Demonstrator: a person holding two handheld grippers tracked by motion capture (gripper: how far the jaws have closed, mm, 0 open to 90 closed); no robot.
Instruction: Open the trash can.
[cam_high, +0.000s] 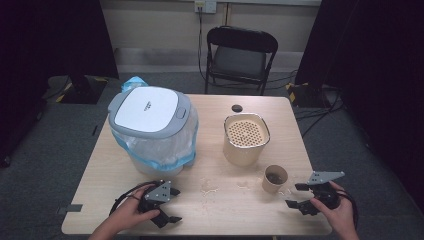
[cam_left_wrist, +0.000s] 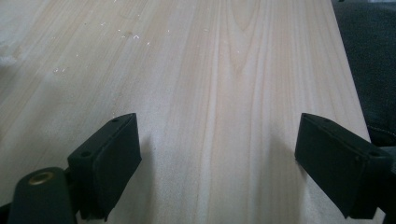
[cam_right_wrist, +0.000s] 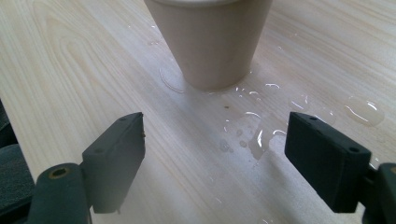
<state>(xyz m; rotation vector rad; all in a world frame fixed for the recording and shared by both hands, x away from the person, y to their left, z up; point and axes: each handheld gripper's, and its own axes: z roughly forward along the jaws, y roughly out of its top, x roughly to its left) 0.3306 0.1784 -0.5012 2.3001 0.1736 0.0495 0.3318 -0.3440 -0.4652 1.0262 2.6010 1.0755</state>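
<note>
High view: my right tool (cam_high: 300, 196) sits at about 4 o'clock on the bench (cam_high: 280, 220), its jaws spread wide and gripping nothing. The paper cup (cam_high: 274, 179) stands just beside it, toward 10 o'clock from the jaws, upright and apart from them. Something dark lies inside the cup; I cannot make out what. Right gripper view: the cup (cam_right_wrist: 212, 42) is cut off at the top edge, so its rim is hidden. Droplets and a small puddle (cam_right_wrist: 254, 135) lie on the wood at its foot, between cup and jaws. My left tool (cam_high: 167, 204) rests at about 7 o'clock on the bench, jaws likewise wide apart and empty. Left gripper view: bare wood with faint pale specks (cam_left_wrist: 130, 35) near the top, too small to identify. A lidded bin (cam_high: 150, 125) with a blue-edged liner stands at 10 o'clock. A beige perforated container (cam_high: 245, 137) stands at 1 o'clock, behind the cup.
</note>
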